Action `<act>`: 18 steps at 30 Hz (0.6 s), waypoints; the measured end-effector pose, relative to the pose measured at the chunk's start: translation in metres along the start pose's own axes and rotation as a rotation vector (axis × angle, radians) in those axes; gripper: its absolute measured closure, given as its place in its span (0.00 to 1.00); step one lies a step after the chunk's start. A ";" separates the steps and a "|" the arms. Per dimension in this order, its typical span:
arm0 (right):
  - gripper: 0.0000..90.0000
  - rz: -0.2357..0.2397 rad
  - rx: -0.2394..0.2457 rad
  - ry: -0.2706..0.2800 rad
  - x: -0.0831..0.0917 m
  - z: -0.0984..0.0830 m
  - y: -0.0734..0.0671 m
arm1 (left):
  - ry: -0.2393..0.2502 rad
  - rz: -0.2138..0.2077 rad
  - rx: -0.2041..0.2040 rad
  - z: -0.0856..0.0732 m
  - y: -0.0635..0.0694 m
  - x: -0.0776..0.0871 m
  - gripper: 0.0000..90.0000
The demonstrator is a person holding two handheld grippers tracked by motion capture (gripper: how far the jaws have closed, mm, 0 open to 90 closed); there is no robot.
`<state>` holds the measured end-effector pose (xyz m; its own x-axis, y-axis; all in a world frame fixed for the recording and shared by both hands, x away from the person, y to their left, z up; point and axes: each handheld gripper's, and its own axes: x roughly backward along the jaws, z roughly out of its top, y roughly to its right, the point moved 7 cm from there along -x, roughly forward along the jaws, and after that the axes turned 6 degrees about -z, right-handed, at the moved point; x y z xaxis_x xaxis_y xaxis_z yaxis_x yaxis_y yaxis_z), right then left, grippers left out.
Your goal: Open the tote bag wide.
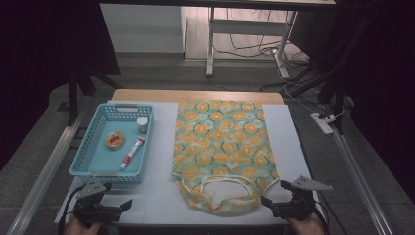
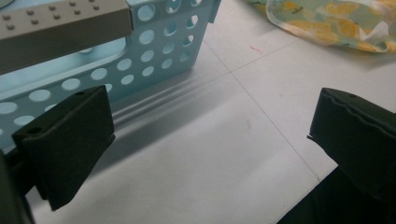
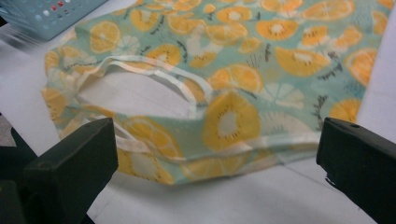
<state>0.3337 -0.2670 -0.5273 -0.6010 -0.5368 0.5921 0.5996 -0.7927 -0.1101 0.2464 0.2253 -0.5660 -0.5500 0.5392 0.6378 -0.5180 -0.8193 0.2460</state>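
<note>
While our right gripper (image 1: pixel 272 199) and left gripper (image 1: pixel 125 206) wait, jaws apart and empty, at the bench's near edge, the teal orange-slice-print fabric garment (image 1: pixel 222 147) lies flat mid-bench, neckline toward us for grasping, beside the perforated blue plastic basket (image 1: pixel 88 147).

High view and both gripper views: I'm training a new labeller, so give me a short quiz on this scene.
1. True or false: the right tool grips the fruit-print fabric garment.
2. What lies in the light blue perforated plastic basket? A) scissors B) a red-and-white tube, a small white jar and a round yellow container C) a folded towel
3. How do the left tool's jaws stand?

Key: 1 false, jaws apart, cloth just ahead. 2 B. 3 apart over the white mat, near the basket.
</note>
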 end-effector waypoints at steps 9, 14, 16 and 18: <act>0.00 0.011 0.098 -0.039 -0.008 0.015 -0.017 | -0.005 0.005 0.001 0.000 0.000 -0.001 0.00; 0.00 0.041 0.122 -0.058 -0.016 0.022 -0.025 | -0.004 0.002 0.003 0.000 0.000 -0.001 0.00; 0.00 0.059 0.138 -0.082 -0.021 0.022 -0.029 | -0.004 0.002 0.004 0.000 0.000 0.000 0.00; 0.00 0.081 0.155 -0.107 -0.026 0.022 -0.035 | -0.003 0.000 0.006 0.000 0.000 0.000 0.00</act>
<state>0.3398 -0.2194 -0.5216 -0.4928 -0.5569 0.6686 0.7228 -0.6897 -0.0417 0.2467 0.2255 -0.5664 -0.5479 0.5390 0.6397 -0.5145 -0.8201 0.2502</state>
